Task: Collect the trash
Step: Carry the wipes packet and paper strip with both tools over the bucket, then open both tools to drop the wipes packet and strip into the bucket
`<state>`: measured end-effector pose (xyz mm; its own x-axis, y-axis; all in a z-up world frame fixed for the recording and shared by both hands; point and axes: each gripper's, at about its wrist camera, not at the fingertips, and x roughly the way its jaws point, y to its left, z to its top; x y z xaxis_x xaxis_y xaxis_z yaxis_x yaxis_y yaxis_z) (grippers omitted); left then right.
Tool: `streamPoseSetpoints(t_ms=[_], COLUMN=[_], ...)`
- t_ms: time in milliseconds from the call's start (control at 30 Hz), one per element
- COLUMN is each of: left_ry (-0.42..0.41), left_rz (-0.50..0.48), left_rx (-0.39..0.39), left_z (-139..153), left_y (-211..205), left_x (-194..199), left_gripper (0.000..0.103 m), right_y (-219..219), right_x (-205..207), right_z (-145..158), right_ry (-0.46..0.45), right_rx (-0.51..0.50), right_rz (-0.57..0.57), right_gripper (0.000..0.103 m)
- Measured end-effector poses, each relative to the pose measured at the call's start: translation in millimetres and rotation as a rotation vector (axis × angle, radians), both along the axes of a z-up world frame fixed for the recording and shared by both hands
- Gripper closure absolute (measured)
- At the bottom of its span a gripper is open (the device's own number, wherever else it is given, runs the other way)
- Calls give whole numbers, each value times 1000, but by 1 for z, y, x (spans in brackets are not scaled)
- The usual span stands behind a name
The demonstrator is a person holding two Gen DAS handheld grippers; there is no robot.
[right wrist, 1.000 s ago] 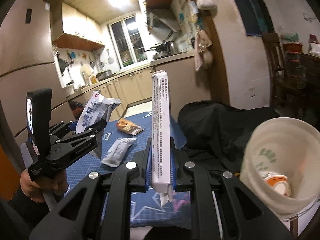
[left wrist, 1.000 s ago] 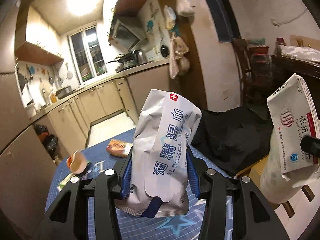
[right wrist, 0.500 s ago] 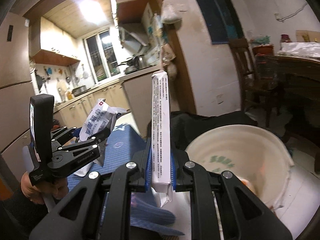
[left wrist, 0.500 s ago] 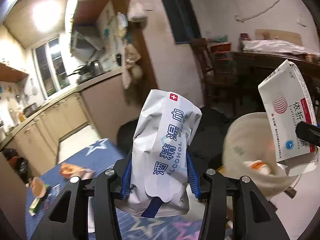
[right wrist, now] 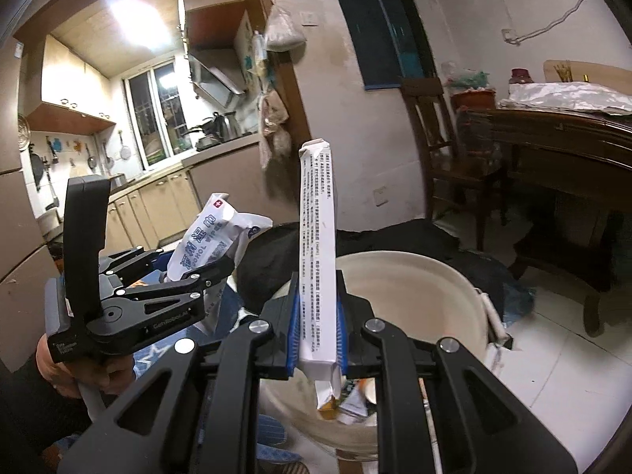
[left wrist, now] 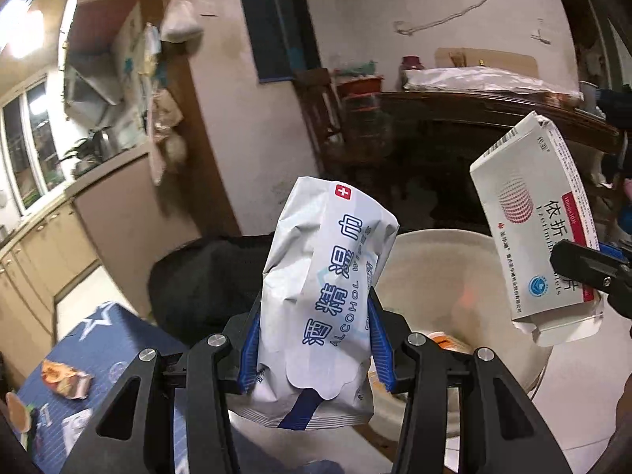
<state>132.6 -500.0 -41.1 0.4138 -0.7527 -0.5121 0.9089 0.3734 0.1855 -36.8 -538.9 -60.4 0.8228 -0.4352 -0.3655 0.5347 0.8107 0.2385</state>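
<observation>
My left gripper (left wrist: pixel 314 345) is shut on a white alcohol wipes pack (left wrist: pixel 328 276) that stands upright between its blue pads. It hangs in front of a cream plastic bucket (left wrist: pixel 434 252). My right gripper (right wrist: pixel 318 328) is shut on a flat white medicine box (right wrist: pixel 318 252), held edge-on over the bucket (right wrist: pixel 414 276). The same box (left wrist: pixel 537 225) shows at the right of the left wrist view. The left gripper with its wipes pack (right wrist: pixel 209 241) appears at the left of the right wrist view. Some trash lies at the bucket's bottom (right wrist: pixel 355 399).
A blue star-patterned table (left wrist: pixel 106 335) at lower left carries an orange wrapper (left wrist: pixel 63 375) and other scraps. A black cloth heap (left wrist: pixel 209 276) lies behind the bucket. A dark wooden chair (right wrist: pixel 438 142) and table (right wrist: pixel 561 138) stand at the right; kitchen counters at the left.
Both grippers have swung right, away from the blue table and toward the bucket, which now sits right in front of them. Both still hold their items.
</observation>
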Motion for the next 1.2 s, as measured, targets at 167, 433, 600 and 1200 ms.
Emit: streamPoseSetpoints(t_ms=[167,433,600,1200], left_ry=[70,129,133,127], left_rz=[-25,-78,-110,-68], left_rx=[9,20,25,-19], left_z=[-13,-21,-23,-26], left_y=[-16,-26,-37,-35], left_x=[9,11,5,16], left_gripper=[55,55,55,27], right_y=[-12,-24,-30,-39], right_x=[-2,-1,1,4], right_z=[-7,-20,-26,-33], right_ry=[25,62,81,88], right_rx=[12,33,41,64], right_rz=[-36,-59,-65,-67], right_gripper=[90,90,90,73])
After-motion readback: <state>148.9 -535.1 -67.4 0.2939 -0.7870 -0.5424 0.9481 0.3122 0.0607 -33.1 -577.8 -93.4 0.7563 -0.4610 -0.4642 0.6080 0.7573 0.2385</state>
